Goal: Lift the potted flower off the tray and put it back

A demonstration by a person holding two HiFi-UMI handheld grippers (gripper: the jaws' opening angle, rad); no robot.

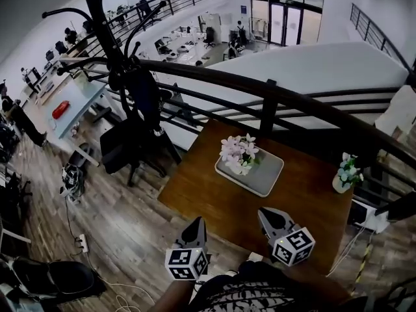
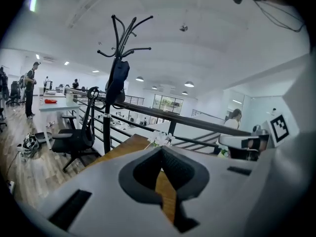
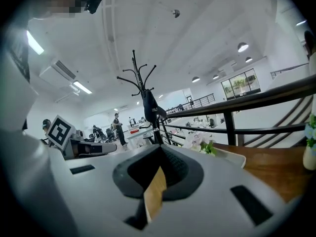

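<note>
A potted flower [image 1: 238, 153] with pale pink and white blossoms stands on a shallow grey tray [image 1: 265, 176] near the far side of a wooden table [image 1: 214, 200], toward the tray's far-left corner and beside a dark railing [image 1: 270, 96] that overlooks an open office. At the table's near edge, well apart from the tray, the person's left gripper [image 1: 197, 223] and right gripper [image 1: 266, 214] point toward it. Each gripper's own view shows its jaws closed tip to tip with nothing between them, only a sliver of tabletop visible through the gap behind the tips. The lift has not begun. The pot is largely hidden beneath the blooms from above, so its shape and material cannot be made out with confidence. It looks small and probably light, with a top-heavy spray of soft petals that would crush or shed if pinched. The sensible hold is low, on the pot's body or rim beneath the flowers. The jaws would have to open first and close gently, and the pot should stay upright so it neither tips nor drags the tray. A second small vase of flowers [image 1: 346, 174] stands near the table's right edge, clear of the work.
</note>
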